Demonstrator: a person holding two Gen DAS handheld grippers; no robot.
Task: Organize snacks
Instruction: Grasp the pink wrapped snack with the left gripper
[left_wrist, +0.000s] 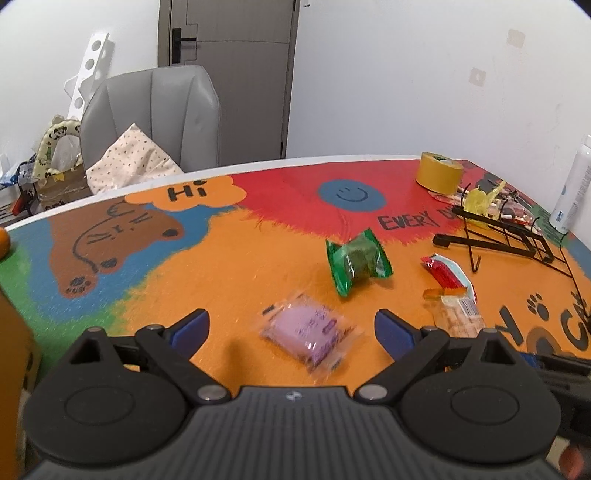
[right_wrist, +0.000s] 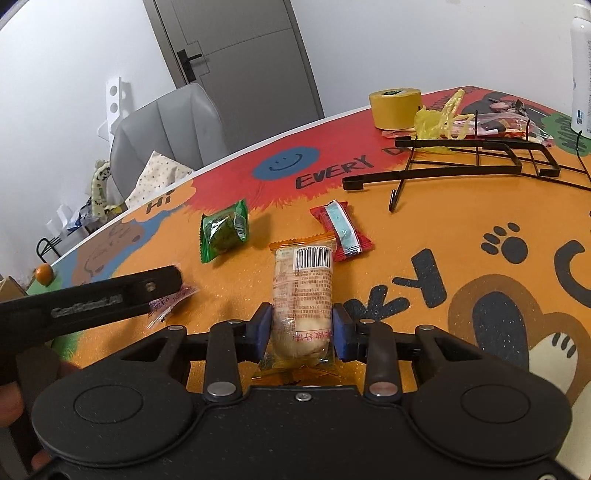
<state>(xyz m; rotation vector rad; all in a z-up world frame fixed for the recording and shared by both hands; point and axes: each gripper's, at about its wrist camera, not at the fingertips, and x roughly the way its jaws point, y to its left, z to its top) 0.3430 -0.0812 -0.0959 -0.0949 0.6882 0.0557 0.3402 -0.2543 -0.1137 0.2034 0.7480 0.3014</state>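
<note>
On the painted table (left_wrist: 221, 266), left gripper (left_wrist: 291, 325) poised with jaws spread wide around a purple snack packet (left_wrist: 308, 332), not yet touching; beyond, green packet (left_wrist: 356, 260) and red packet (left_wrist: 445, 273) loose; right gripper (right_wrist: 301, 328) with jaws pressed against an orange-wrapped cake (right_wrist: 303, 295); black wire rack (right_wrist: 476, 155) toppled, bare; sorting seemingly barely begun.

Home-like room, lived-in. Counter (left_wrist: 236, 266) under bright cartoon mat, centre frame. Grey padded chair (left_wrist: 155, 114) with dotted cushion (left_wrist: 129, 162) upper left. Grey door (left_wrist: 229, 74) top centre. Clutter pile (left_wrist: 44, 173) far left; tape roll (left_wrist: 439, 172) upper right.
</note>
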